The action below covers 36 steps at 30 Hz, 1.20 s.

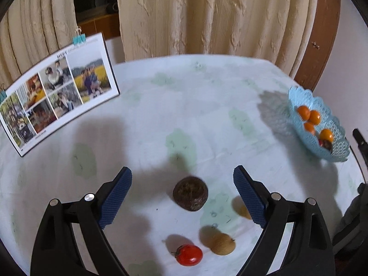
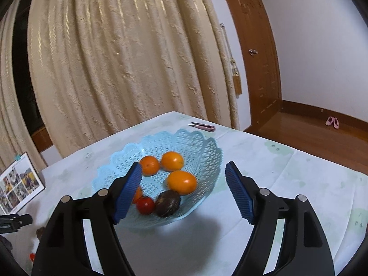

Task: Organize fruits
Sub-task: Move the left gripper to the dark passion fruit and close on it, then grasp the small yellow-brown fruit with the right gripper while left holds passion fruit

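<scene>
My left gripper [image 1: 182, 179] is open and empty above a dark brown passion fruit [image 1: 190, 193] on the table. Nearer lie a red tomato [image 1: 189, 254] and a tan kiwi [image 1: 222, 244]; another tan fruit [image 1: 243, 209] is partly hidden behind the right finger. The blue lattice basket [image 1: 334, 147] stands at the far right. My right gripper [image 2: 183, 172] is open and empty over the same basket [image 2: 202, 147], which holds oranges [image 2: 182, 182], a small tomato [image 2: 145, 205] and a dark passion fruit [image 2: 168, 203].
A photo calendar [image 1: 59, 89] with clips stands at the table's back left. Small scissors [image 2: 203, 127] lie near the far table edge behind the basket. Curtains [image 1: 207, 16] hang behind the table. A wooden door [image 2: 257, 46] and floor are to the right.
</scene>
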Each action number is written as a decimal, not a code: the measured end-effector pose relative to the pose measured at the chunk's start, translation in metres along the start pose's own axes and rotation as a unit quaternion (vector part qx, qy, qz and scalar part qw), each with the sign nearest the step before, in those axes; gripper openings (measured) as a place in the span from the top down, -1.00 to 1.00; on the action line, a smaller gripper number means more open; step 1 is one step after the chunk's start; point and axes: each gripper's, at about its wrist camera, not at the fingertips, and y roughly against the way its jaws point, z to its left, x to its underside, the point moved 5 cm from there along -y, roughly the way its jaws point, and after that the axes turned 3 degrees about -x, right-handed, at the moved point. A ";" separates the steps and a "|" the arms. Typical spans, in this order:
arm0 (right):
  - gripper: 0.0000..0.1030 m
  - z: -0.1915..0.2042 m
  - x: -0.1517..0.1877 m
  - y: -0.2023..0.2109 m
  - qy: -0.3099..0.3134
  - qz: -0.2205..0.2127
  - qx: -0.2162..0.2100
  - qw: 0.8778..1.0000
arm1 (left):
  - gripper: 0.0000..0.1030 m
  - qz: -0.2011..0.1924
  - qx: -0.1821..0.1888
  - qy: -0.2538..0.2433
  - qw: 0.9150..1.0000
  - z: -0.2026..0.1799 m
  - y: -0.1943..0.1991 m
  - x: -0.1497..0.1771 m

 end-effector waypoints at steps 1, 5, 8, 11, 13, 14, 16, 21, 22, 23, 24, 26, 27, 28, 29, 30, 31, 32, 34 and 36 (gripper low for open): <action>-0.48 0.003 0.001 0.002 0.005 0.000 -0.003 1.000 | -0.73 0.004 0.002 -0.001 1.000 -0.001 -0.003 0.002; -0.48 0.012 0.005 0.007 0.013 0.003 -0.012 1.000 | -0.70 0.019 0.006 -0.007 1.000 -0.003 -0.013 0.010; -0.48 0.017 0.008 0.009 0.015 0.007 -0.020 1.000 | -0.62 0.032 0.007 -0.005 0.999 -0.003 -0.020 0.016; -0.48 0.022 0.010 0.011 0.018 0.010 -0.029 0.999 | -0.51 0.040 0.004 -0.005 0.999 -0.003 -0.026 0.019; -0.48 0.026 0.012 0.012 0.020 0.013 -0.035 0.999 | -0.44 0.047 0.006 -0.005 0.999 -0.004 -0.029 0.021; -0.48 0.027 0.012 0.012 0.021 0.014 -0.037 0.999 | -0.38 0.049 0.007 -0.005 0.999 -0.005 -0.031 0.023; -0.48 0.031 0.013 0.013 0.025 0.016 -0.043 0.999 | -0.23 0.054 0.007 -0.008 0.999 -0.007 -0.034 0.025; -0.48 0.043 0.017 0.018 0.027 0.026 -0.068 0.997 | 0.16 0.049 0.009 -0.007 0.999 -0.009 -0.035 0.026; -0.48 0.045 0.018 0.019 0.027 0.028 -0.073 0.997 | 0.21 0.048 0.013 -0.004 0.999 -0.008 -0.034 0.026; -0.48 0.048 0.019 0.020 0.028 0.030 -0.079 0.996 | 0.21 0.046 0.011 -0.001 0.999 -0.007 -0.033 0.025; -0.48 0.053 0.020 0.023 0.030 0.032 -0.089 0.995 | 0.21 0.044 0.010 0.000 0.999 -0.006 -0.032 0.025; -0.48 0.061 0.022 0.026 0.033 0.035 -0.102 0.994 | 0.21 0.040 0.009 0.007 0.999 -0.003 -0.030 0.023; -0.48 0.068 0.023 0.029 0.035 0.039 -0.113 0.992 | 0.21 0.037 0.008 0.010 0.999 -0.001 -0.028 0.021; -0.48 0.074 0.025 0.029 0.037 0.045 -0.124 0.991 | 0.21 0.033 0.007 0.013 0.999 0.000 -0.025 0.019; -0.48 0.082 0.027 0.029 0.040 0.055 -0.138 0.988 | 0.21 0.029 0.006 0.015 0.999 0.002 -0.022 0.017; -0.48 0.088 0.029 0.030 0.043 0.063 -0.149 0.986 | 0.21 0.023 0.006 0.018 1.000 0.003 -0.017 0.015; -0.48 0.096 0.032 0.030 0.048 0.072 -0.161 0.983 | 0.21 0.017 0.006 0.021 1.000 0.004 -0.012 0.011; -0.48 0.103 0.035 0.029 0.053 0.080 -0.171 0.981 | 0.21 0.011 0.005 0.023 1.000 0.005 -0.008 0.009; -0.48 0.122 0.044 0.026 0.066 0.107 -0.195 0.973 | 0.21 -0.001 0.002 0.025 1.000 0.007 0.001 0.004; -0.48 0.139 0.056 0.022 0.076 0.134 -0.216 0.964 | 0.21 -0.012 0.000 0.027 1.000 0.009 0.011 0.000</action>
